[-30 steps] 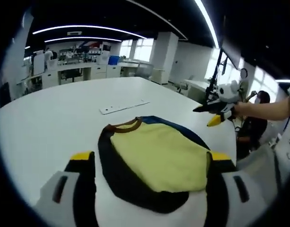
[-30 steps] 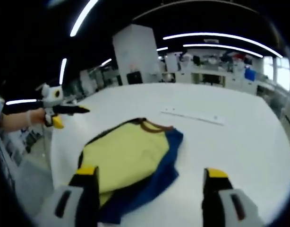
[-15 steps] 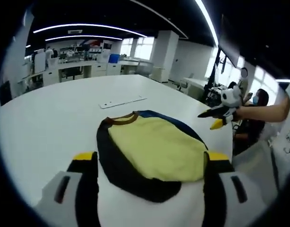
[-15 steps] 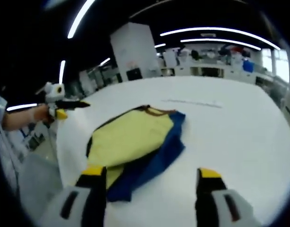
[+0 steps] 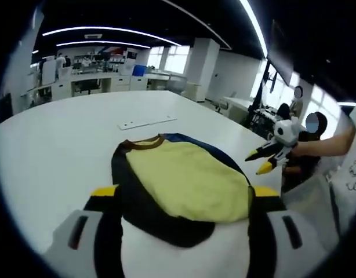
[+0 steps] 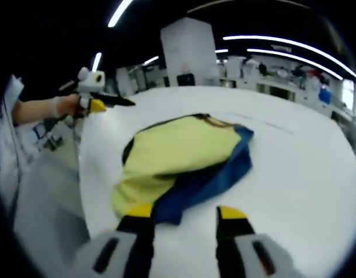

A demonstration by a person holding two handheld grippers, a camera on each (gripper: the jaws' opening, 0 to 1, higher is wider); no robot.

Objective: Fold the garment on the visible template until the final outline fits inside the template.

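Open-plan lab behind: long ceiling light strips, white benches and cabinets along the far wall, windows, a thick white pillar. My work surface is a wide white table (image 5: 56, 145), bare apart from the garment (image 5: 178, 185) and a thin white strip (image 5: 144, 122) lying beyond its collar; I cannot tell whether that strip belongs to the template, and no template outline is readable under the cloth. Garment lies near the table's edge, yellow panel uppermost, dark navy and blue layers showing around it, brown collar toward the far side. It looks partly folded and compact, so I judge the folding well advanced, fit unconfirmed. My left gripper (image 5: 181, 197) hangs low over the near hem, fingers spread wide and empty, straddling the fabric width, probably placed to pinch an edge. My right gripper (image 6: 182, 215) sits just short of the blue corner, fingers parted more narrowly, holding nothing. Each gripper also appears in the other's view, raised off to the side above the table edge.
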